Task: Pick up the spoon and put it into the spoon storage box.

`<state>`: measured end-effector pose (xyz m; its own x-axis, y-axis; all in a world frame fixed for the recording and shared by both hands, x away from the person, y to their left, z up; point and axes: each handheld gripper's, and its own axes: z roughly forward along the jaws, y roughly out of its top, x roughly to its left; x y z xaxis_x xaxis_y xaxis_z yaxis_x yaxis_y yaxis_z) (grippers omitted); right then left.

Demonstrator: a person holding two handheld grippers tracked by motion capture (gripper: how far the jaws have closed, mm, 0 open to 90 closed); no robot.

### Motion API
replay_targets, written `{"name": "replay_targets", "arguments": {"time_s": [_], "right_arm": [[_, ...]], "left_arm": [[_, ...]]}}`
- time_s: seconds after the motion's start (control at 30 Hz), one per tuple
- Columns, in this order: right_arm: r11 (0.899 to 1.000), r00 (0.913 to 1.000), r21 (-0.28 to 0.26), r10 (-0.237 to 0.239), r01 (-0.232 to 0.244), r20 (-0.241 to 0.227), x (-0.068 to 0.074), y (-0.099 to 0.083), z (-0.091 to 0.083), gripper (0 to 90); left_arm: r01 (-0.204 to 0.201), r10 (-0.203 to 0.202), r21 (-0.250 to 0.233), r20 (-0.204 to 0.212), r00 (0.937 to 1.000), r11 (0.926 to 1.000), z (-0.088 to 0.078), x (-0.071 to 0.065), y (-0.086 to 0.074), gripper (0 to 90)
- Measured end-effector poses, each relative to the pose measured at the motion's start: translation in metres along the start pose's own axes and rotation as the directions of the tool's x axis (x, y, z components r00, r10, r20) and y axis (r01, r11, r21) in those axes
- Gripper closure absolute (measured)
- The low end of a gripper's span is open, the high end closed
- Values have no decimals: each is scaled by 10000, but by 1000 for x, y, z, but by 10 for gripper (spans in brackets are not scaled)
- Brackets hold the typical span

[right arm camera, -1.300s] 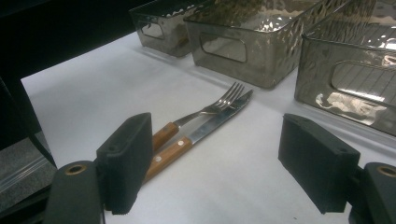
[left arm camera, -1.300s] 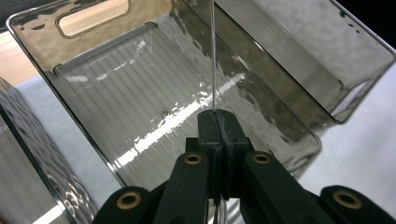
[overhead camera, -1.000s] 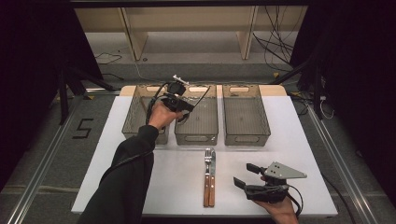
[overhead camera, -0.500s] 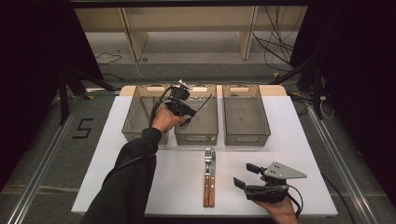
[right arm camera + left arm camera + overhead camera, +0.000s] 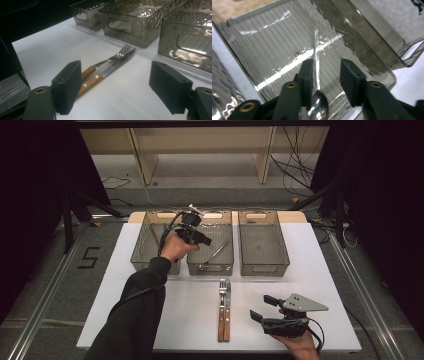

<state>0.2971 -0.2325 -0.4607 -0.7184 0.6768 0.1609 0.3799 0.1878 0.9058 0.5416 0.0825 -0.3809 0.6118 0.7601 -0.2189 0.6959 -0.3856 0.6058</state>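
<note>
With my left gripper (image 5: 324, 75) over the middle bin (image 5: 210, 266), jaws just opened and letting go of the spoon (image 5: 317, 62) so it drops in there, my right gripper (image 5: 265, 307), wide open and empty, waits beside the fork (image 5: 222, 307) and knife (image 5: 228, 310) in front of that bin.

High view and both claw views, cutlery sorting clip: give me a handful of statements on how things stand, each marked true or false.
1. A spoon lies in the middle bin. True.
2. The left claw clamps the spoon. False: its jaws have just been opening, the spoon loose between them.
3. The fork and knife lie side by side on the table. True.
4. The right claw holds the knife. False: open, empty.
5. The right bin holds a fork. False: it looks empty.
</note>
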Motion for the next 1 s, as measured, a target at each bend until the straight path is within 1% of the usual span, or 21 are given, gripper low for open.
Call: {"name": "replay_targets", "arguments": {"time_s": [0.1, 0.23, 0.3, 0.37, 0.4, 0.43, 0.5, 0.53, 0.6, 0.67, 0.73, 0.8, 0.9, 1.0], "right_arm": [[10000, 10000, -6, -14, 14, 3, 0, 0, 0, 268], [10000, 10000, 17, -9, 9, 8, 1, 0, 0, 269], [10000, 10000, 45, -17, 17, -6, 1, 0, 1, 268], [9999, 10000, 100, 18, -19, 68, 2, 1, 1, 268], [9999, 10000, 117, 29, -30, 74, 3, 1, 2, 268], [9998, 9999, 176, 70, -72, 106, 4, 1, 2, 269], [9996, 9998, 256, 62, -67, 165, 5, 2, 3, 268], [9995, 9998, 302, 79, -85, 201, 6, 2, 4, 268], [9992, 9995, 383, 97, -108, 295, 8, 2, 5, 268], [9988, 9994, 456, 148, -162, 328, 10, 3, 6, 268], [9988, 9992, 467, 144, -161, 364, 12, 4, 7, 268], [9987, 9992, 471, 169, -186, 358, 14, 4, 7, 268], [9985, 9993, 533, 127, -146, 362, 17, 4, 9, 268], [9983, 9992, 564, 105, -127, 381, 18, 4, 10, 268]], "left_arm": [[112, -111, -85, 107, 9999, 9999, -8, -1, -1, 514], [161, -152, -433, 227, 9996, 9989, -22, -4, -5, 418], [214, -194, -671, 296, 9994, 9975, -30, -6, -10, 377], [157, -117, -928, 437, 9990, 9956, -39, -7, -16, 340], [231, -176, -1136, 493, 9986, 9933, -46, -8, -21, 322], [207, -139, -1295, 530, 9985, 9914, -50, -9, -24, 306], [167, -88, -1517, 530, 9986, 9883, -59, -11, -33, 289], [146, -59, -1699, 516, 9986, 9854, -65, -13, -38, 277], [102, 1, -1873, 551, 9985, 9822, -73, -15, -48, 261], [95, 33, -2119, 602, 9982, 9772, -79, -17, -56, 248], [142, 21, -2404, 674, 9977, 9706, -86, -18, -65, 244], [151, 32, -2568, 705, 9975, 9663, -90, -20, -74, 239], [224, -14, -2711, 774, 9970, 9623, -94, -24, -89, 233], [306, -92, -2730, 793, 9968, 9615, -94, -27, -100, 226]]}}
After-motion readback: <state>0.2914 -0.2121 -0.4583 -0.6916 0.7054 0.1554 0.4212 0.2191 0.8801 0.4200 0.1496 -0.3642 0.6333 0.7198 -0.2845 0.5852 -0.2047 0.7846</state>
